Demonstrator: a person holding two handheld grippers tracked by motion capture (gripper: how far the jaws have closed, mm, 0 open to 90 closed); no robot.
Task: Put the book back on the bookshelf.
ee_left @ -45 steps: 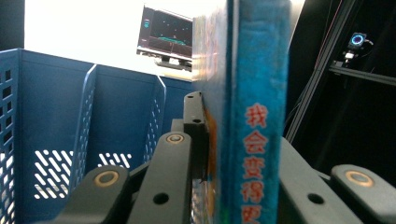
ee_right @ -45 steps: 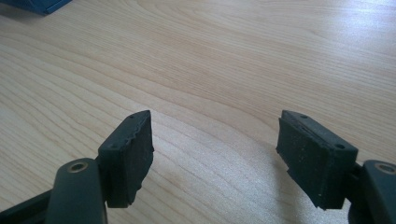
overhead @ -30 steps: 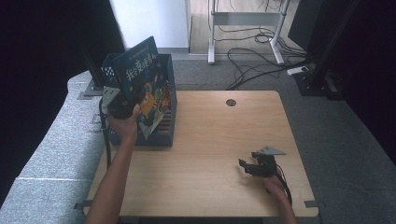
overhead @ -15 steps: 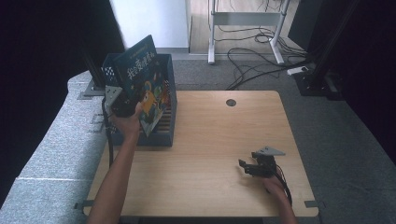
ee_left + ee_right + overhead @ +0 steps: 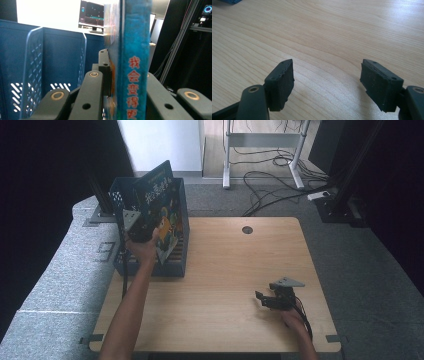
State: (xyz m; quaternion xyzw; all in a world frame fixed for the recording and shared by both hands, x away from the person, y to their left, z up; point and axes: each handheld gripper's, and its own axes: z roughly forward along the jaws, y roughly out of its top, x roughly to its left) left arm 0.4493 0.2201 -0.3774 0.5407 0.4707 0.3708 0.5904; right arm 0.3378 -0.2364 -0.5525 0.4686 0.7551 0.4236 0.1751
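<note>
Wooden bench (image 5: pixel 220 270): left gripper (image 5: pixel 141 227), jaws clamped on picture book (image 5: pixel 161 212), has carried it lower into blue file rack (image 5: pixel 181 235), far left; release next. Right gripper (image 5: pixel 272 299) idle, jaws apart.

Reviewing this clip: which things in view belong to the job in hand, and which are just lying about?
Part of the job:
- left gripper, shut on the blue book
- blue file rack, over which the book is held

Just lying about:
- right gripper, open, nothing between its jaws
- cables on the floor
- white desk frame
</note>
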